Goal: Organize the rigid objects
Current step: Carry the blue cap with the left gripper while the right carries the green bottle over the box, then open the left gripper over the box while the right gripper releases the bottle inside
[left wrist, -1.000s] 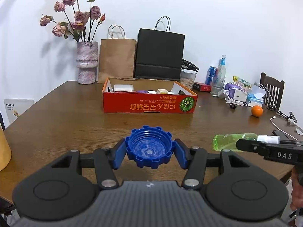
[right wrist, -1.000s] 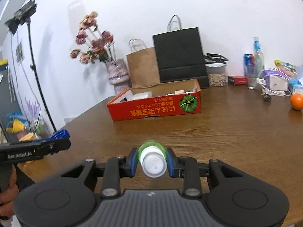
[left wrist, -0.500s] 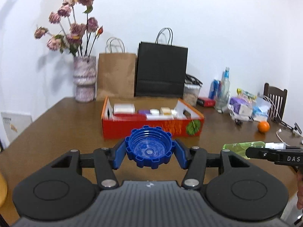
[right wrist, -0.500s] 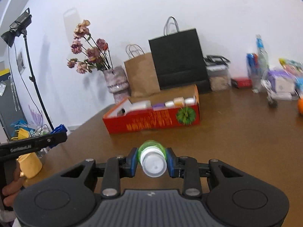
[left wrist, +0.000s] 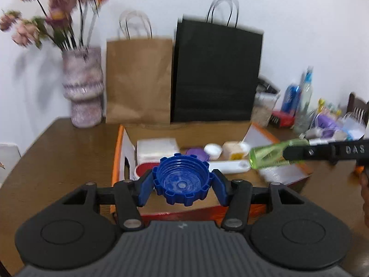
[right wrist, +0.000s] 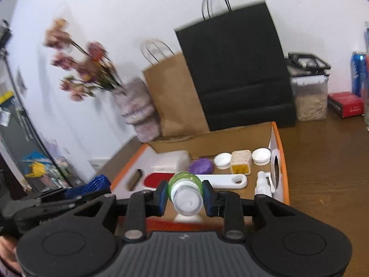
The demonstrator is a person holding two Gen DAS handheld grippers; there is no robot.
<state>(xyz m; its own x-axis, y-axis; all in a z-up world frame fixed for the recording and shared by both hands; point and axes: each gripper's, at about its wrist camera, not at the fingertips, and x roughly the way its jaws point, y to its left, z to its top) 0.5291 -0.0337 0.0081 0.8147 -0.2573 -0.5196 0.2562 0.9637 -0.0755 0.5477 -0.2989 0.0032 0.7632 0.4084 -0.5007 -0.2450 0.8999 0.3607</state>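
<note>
My left gripper (left wrist: pixel 181 186) is shut on a blue ridged bottle cap (left wrist: pixel 181 180), hollow side facing the camera, held over the near wall of an orange cardboard box (left wrist: pixel 118 152). My right gripper (right wrist: pixel 185 195) is shut on a green bottle with a white cap (right wrist: pixel 186 191), pointing into the same box (right wrist: pixel 280 152). In the left wrist view that green bottle (left wrist: pixel 269 155) hangs over the box's right side. The right wrist view shows the blue cap (right wrist: pixel 96 183) at the box's left edge. Small white lids, a purple lid, a red lid and a white opener lie inside the box.
Behind the box stand a brown paper bag (left wrist: pixel 138 80) and a black paper bag (left wrist: pixel 216 76). A vase of pink flowers (left wrist: pixel 84 87) is at the back left. Bottles, cans and a red packet (right wrist: pixel 344 102) crowd the table's right side.
Both grippers have travelled forward across the wooden table, from well short of the box to right over its near wall. Each keeps its grip: blue cap left, green bottle right.
</note>
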